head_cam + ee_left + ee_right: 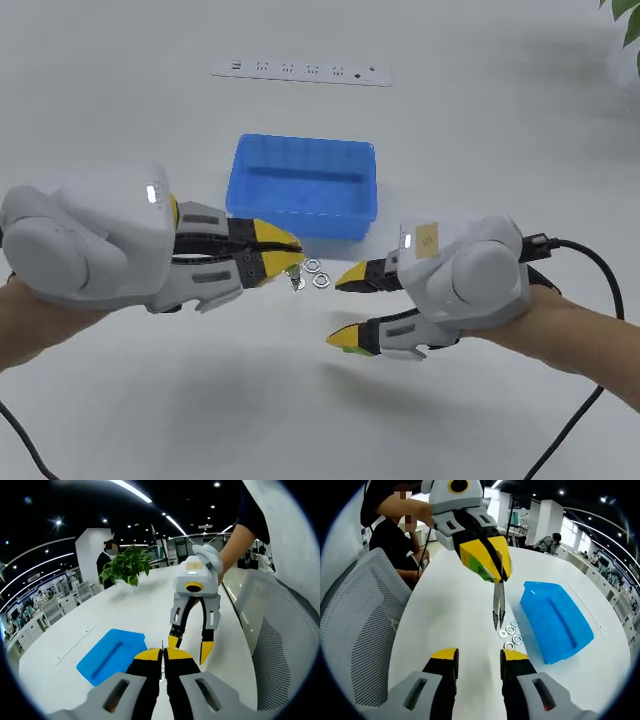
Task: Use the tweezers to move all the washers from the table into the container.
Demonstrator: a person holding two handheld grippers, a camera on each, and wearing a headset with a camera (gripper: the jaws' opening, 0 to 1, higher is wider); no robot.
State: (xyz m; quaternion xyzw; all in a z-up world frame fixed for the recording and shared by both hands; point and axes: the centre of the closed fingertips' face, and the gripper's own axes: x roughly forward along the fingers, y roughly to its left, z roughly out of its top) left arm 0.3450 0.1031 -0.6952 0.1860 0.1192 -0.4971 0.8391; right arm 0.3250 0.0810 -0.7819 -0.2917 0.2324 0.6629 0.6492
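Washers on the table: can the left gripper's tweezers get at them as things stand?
Probably yes: the left gripper holds the tweezers with tips just beside the washers, nothing lies between, and the open right gripper sits apart.

Both tools have a rounded, pale grey-white shell. The left gripper [290, 252] carries a small lit white indicator [151, 194] on top. Grey slotted links [205, 280] lead to black jaws capped in yellow, and a green marking [482, 570] sits on one yellow cap. The right gripper [338, 312] is built alike, with a tan square sticker [427, 238] whose mark is too small to read and a small lit light beside it. A black cable [585, 262] leaves its rear. A second black lead [18, 440] trails below the left one. The person wears a dark short sleeve [248, 510].
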